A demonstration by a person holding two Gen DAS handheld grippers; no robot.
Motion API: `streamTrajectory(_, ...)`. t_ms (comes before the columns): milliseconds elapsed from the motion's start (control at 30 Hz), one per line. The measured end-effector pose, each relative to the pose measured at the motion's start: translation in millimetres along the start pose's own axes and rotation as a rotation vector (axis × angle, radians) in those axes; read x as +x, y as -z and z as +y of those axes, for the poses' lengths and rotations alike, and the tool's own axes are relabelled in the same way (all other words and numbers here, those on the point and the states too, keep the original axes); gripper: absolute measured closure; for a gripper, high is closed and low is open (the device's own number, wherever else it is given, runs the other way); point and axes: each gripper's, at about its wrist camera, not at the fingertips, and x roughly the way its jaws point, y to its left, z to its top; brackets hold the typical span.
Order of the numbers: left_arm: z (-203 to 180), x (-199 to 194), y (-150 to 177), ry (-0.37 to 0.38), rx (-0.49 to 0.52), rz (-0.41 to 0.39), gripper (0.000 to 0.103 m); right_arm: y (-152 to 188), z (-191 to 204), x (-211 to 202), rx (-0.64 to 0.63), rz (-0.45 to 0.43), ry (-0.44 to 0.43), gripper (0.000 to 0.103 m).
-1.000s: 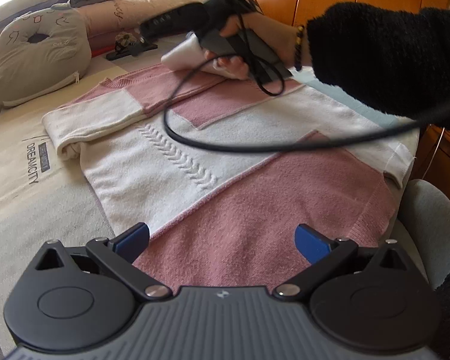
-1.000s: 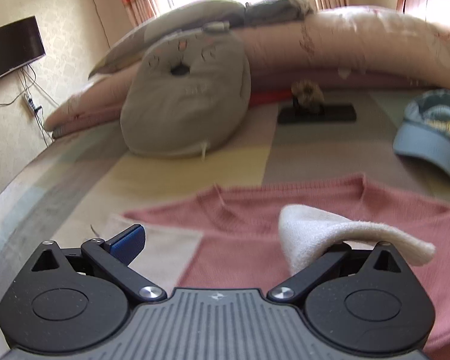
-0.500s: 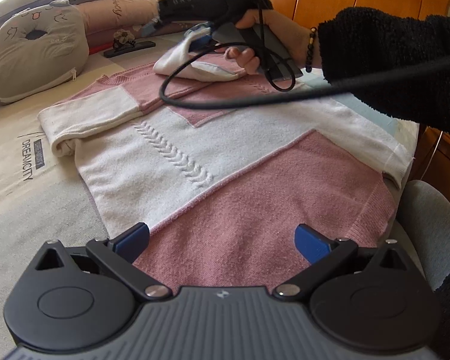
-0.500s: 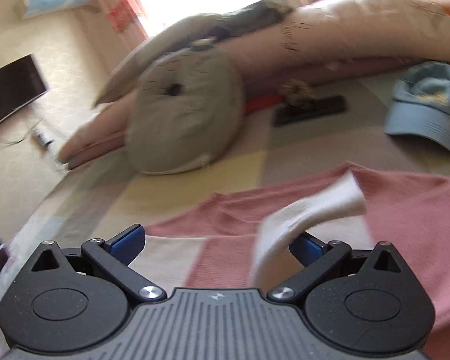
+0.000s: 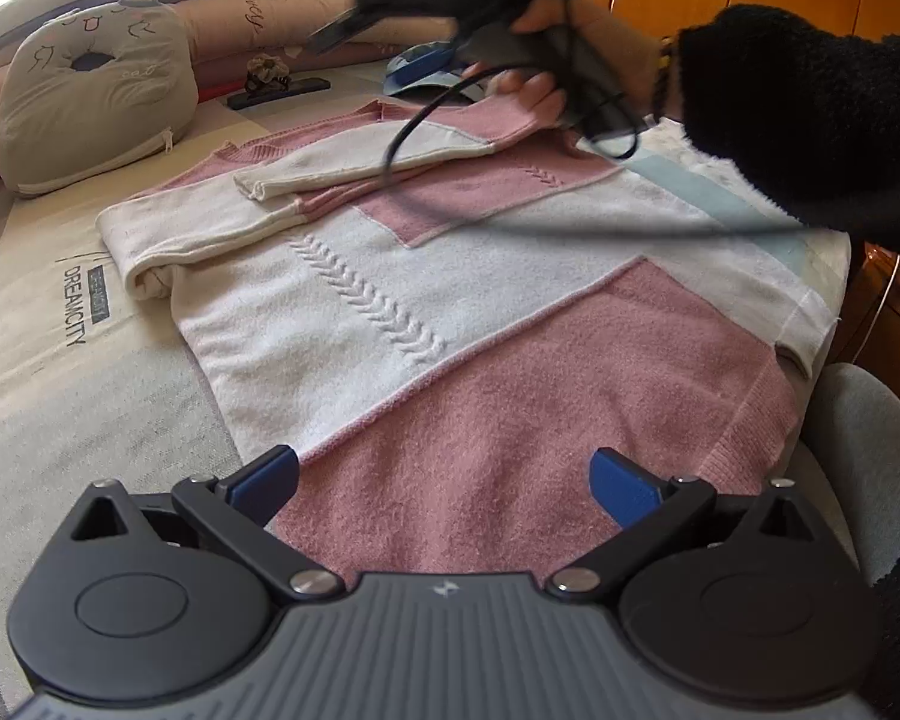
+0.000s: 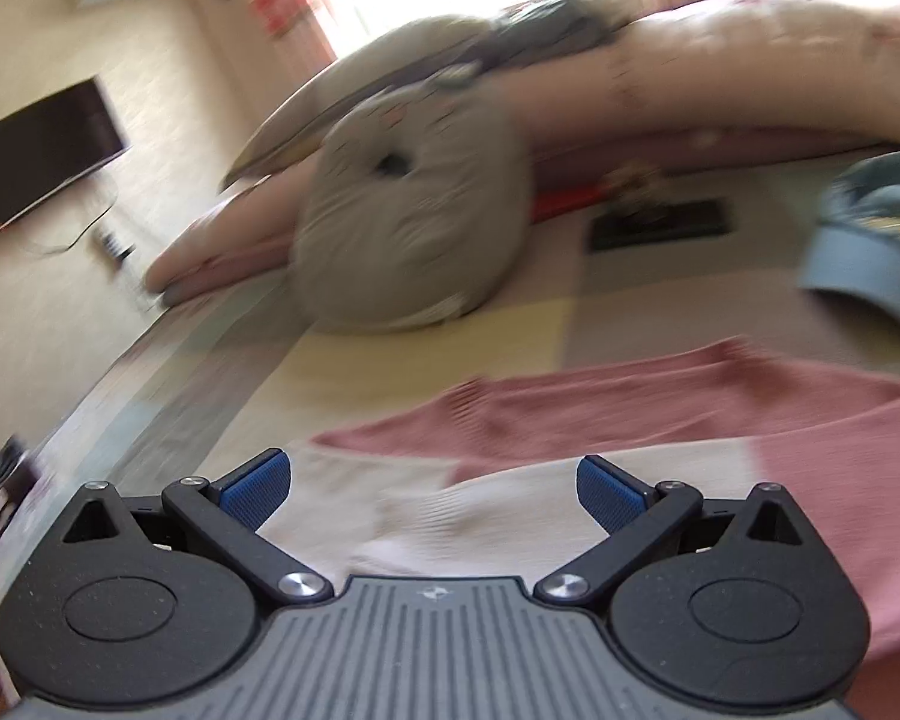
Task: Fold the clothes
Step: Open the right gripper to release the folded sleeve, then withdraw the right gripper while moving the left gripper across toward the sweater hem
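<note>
Left gripper (image 5: pixel 444 474) hovers wide apart over the sweater's (image 5: pixel 510 420) pink hem at the near bed edge, holding nothing. Right gripper (image 6: pixel 429 489) was clamped on the white sleeve (image 5: pixel 360 162) a second ago; now spread and empty, sleeve dropped across the chest. Sleeve fold looks done; body fold next. Cushion (image 5: pixel 90 96) sits far-left.

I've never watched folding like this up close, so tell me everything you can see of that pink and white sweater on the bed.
The sweater lies flat on the bed. It looks like soft, fuzzy knit in pink and white blocks, with a raised leaf-like braid on the white band and a ribbed hem. Both sleeves are folded across the chest, the upper one lying loose. The left gripper hovers open over the hem; the right gripper is open above the sleeve, holding nothing.
</note>
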Motion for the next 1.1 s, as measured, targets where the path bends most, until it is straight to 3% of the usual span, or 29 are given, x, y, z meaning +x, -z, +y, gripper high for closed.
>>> streamTrajectory(100,-2,2,0,0.001,0.003,0.005,0.001,-2,-29,-35,0.018,-0.043,0.099,0.000)
streamTrajectory(267,-6,7,-3,-0.004,0.015,0.009,0.001,13,-74,-90,-0.071,-0.061,0.400,0.000)
streamTrajectory(367,-9,11,-8,-0.010,0.030,0.014,0.001,33,-99,-105,-0.145,0.013,0.546,0.000)
streamTrajectory(467,-13,17,-17,-0.020,0.048,0.015,0.001,53,-124,-104,-0.152,0.099,0.625,0.000)
streamTrajectory(667,-25,28,-34,-0.036,0.068,0.016,0.001,57,-159,-98,-0.041,0.036,0.616,0.000)
streamTrajectory(800,-33,35,-37,-0.044,0.074,0.033,0.001,62,-174,-81,-0.131,0.103,0.673,0.000)
streamTrajectory(933,-37,40,-40,-0.055,0.089,0.052,0.001,64,-192,-98,-0.040,0.082,0.597,0.000)
streamTrajectory(1033,-35,42,-44,-0.054,0.093,0.053,0.001,62,-175,-116,-0.015,0.016,0.585,0.000)
streamTrajectory(1100,-32,43,-49,-0.061,0.090,0.054,0.001,59,-159,-125,-0.016,-0.058,0.505,0.000)
